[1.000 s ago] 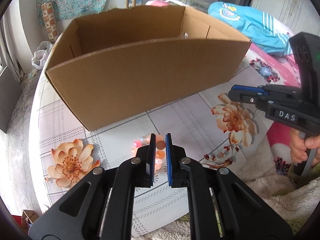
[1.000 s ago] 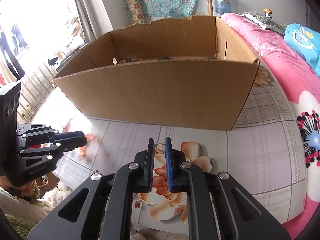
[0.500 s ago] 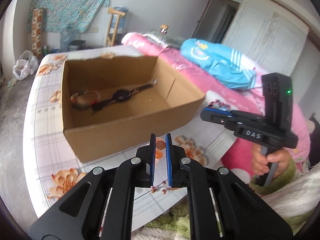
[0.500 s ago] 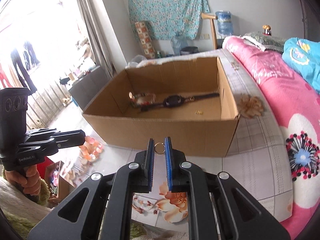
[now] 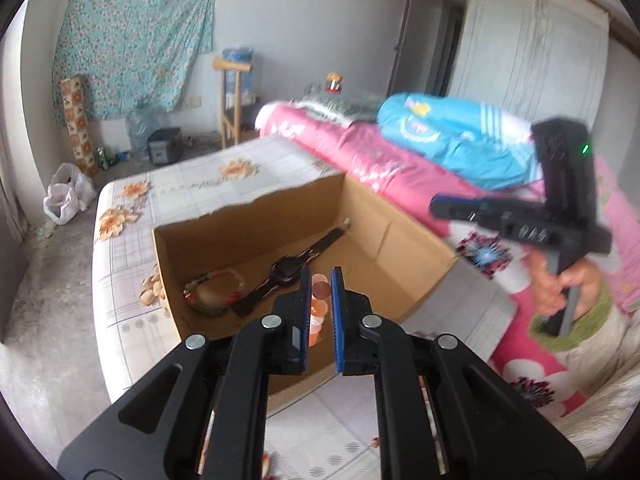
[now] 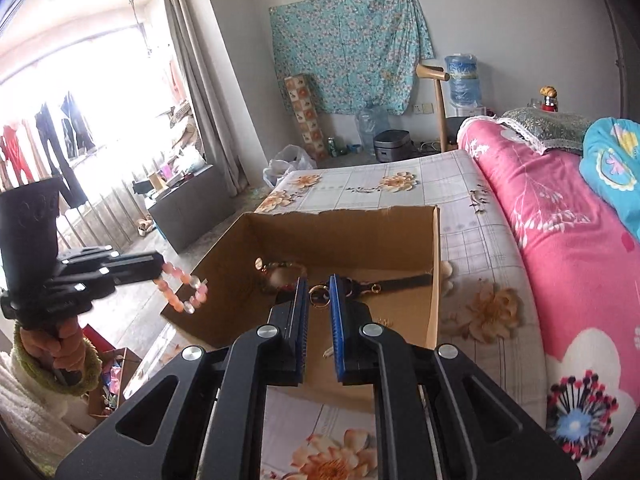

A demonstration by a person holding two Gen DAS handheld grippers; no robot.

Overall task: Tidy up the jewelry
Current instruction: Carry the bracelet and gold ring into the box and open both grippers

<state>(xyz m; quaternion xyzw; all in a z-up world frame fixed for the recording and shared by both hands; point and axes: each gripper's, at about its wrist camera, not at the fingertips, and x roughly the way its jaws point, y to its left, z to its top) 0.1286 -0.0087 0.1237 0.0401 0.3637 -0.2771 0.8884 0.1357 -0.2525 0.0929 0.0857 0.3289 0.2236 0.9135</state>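
Both handheld grippers angled downward above the open brown cardboard box on the flower-patterned tablecloth. Inside the box lay a black strap watch and a green beaded bracelet. The left gripper pinched a dangling pink bead bracelet; the right gripper pinched a small gold ring, jaws nearly together.

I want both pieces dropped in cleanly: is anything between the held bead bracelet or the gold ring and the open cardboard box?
Nothing visible. The left gripper holds the pink bead bracelet, the right gripper the gold ring; the cardboard box is open-topped.
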